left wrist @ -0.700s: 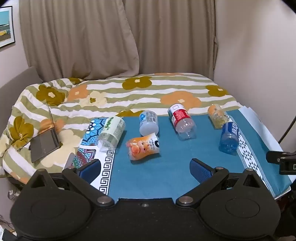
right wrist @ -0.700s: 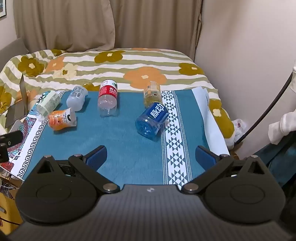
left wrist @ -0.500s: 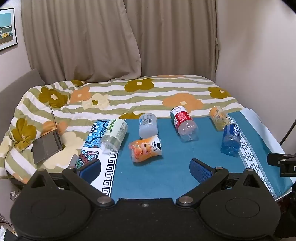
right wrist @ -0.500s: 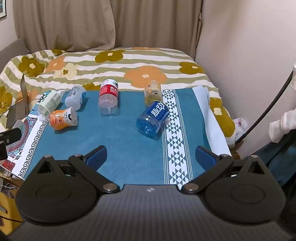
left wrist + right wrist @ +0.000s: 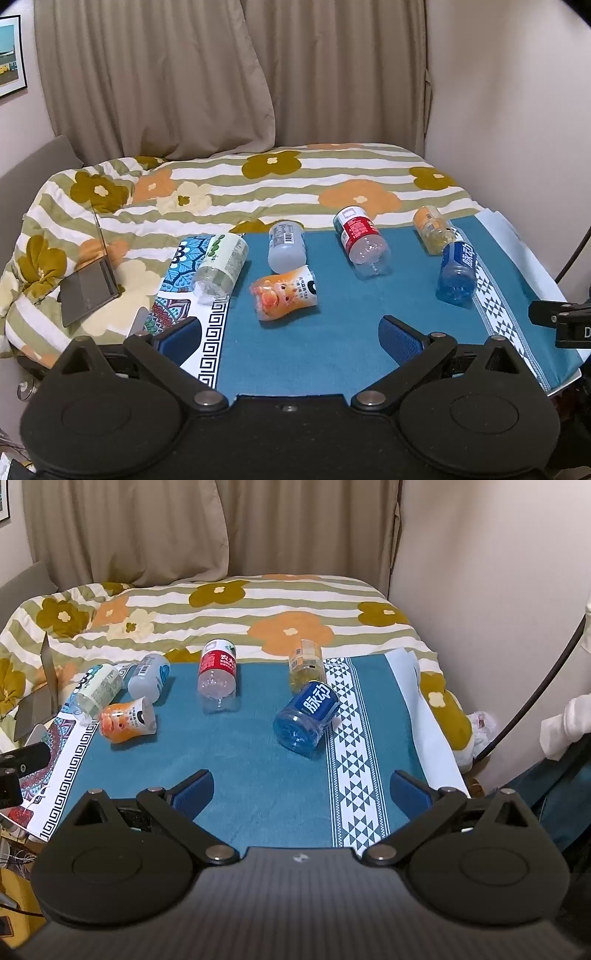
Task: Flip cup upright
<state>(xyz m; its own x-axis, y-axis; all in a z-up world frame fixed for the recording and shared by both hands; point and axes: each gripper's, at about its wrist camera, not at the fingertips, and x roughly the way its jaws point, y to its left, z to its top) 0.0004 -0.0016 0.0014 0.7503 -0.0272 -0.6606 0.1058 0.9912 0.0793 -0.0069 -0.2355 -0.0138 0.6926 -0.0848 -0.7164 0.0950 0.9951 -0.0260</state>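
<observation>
The cups look light and thin — cut plastic bottles that can squash if pinched hard. They are round, so they may roll. I think the best place to hold one is across its middle, on the label.

The orange cup (image 5: 283, 295) has a cartoon picture and lies on its side near the left edge of the blue cloth (image 5: 332, 347). The blue cup (image 5: 306, 718) lies tipped over near the right edge, by the white triangle stripe.

The left gripper (image 5: 290, 334) is spread wide and holds nothing — the right gripper (image 5: 301, 790) too.
</observation>
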